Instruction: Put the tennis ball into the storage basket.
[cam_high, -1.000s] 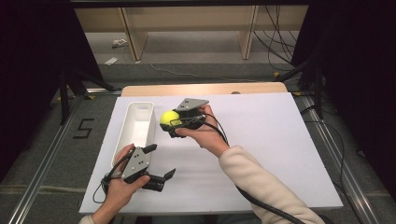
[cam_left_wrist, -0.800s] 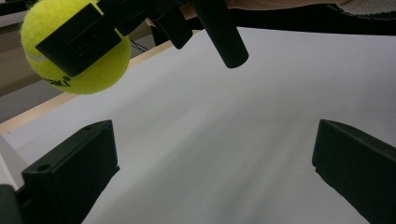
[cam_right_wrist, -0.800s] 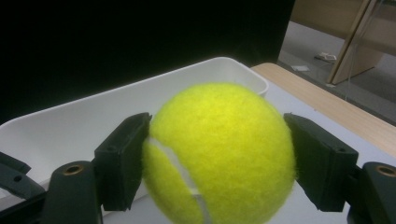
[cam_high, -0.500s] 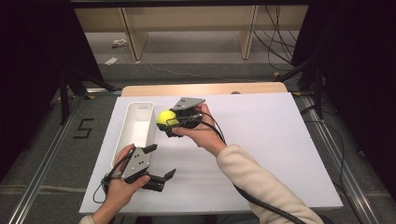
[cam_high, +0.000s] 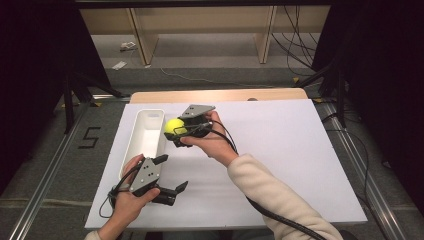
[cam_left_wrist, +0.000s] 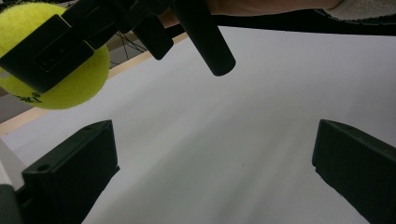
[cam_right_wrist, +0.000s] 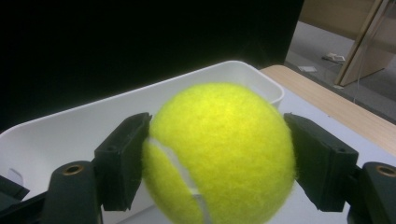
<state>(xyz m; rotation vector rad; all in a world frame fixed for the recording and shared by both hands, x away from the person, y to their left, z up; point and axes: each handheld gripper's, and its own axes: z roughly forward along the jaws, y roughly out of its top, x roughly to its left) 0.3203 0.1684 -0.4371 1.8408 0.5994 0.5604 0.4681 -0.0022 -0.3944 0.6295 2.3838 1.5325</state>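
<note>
You're edging the right gripper (cam_high: 176, 131), pinching the ball (cam_high: 174, 126), toward the bin (cam_high: 145, 140); left gripper (cam_high: 172, 175) spread, idling. Releasing early = ball bouncing off rim.

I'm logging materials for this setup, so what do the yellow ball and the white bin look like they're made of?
The tennis ball looks like fuzzy yellow felt, probably over rubber: its nap is visible and a pale seam curves across it. The white bin seems to be moulded plastic with a smooth, slightly glossy finish, thin walls and rounded corners. The right gripper has its black jaws clamped on the ball.
</note>
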